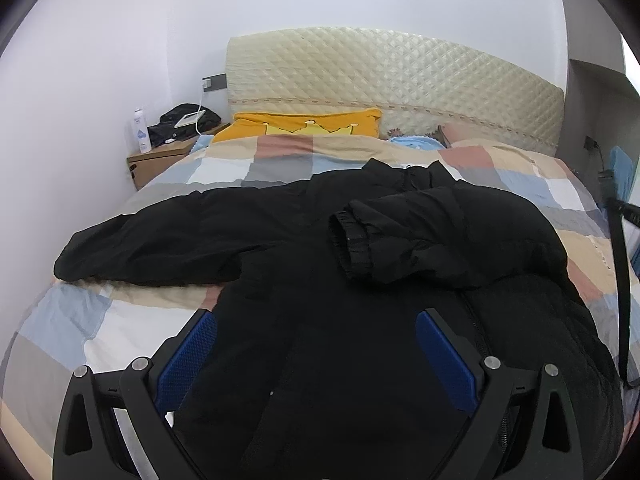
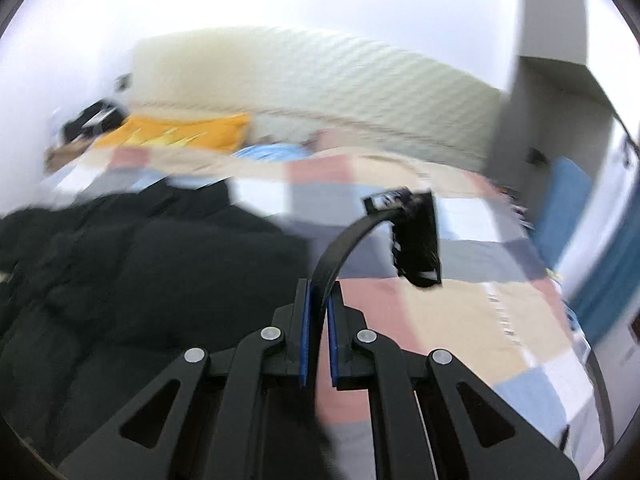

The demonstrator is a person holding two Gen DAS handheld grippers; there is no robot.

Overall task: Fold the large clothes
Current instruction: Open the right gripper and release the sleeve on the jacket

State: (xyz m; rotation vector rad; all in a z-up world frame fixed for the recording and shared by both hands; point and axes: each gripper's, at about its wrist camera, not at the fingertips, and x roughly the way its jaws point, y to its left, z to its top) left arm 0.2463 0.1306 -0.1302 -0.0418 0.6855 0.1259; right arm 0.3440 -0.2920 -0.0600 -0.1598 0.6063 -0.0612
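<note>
Left wrist view low over bed [image 1: 120, 320], facing headboard [image 1: 392, 80], right wrist view alongside, blurred, sharing both.

Bed [image 1: 132, 332] with checked quilt, bearing a spread black jacket [image 1: 360, 264], yellow pillow [image 1: 308, 124] and pink pillow [image 1: 464, 130] at the headboard.

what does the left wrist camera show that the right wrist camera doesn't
Left wrist only: the open left gripper over the jacket's hem, one sleeve folded across the jacket's chest, and a bottle on the nightstand.

Right wrist only: the right gripper shut on a black strap with a buckle.

Both: the black jacket, checked bedspread, yellow pillow and headboard.
</note>
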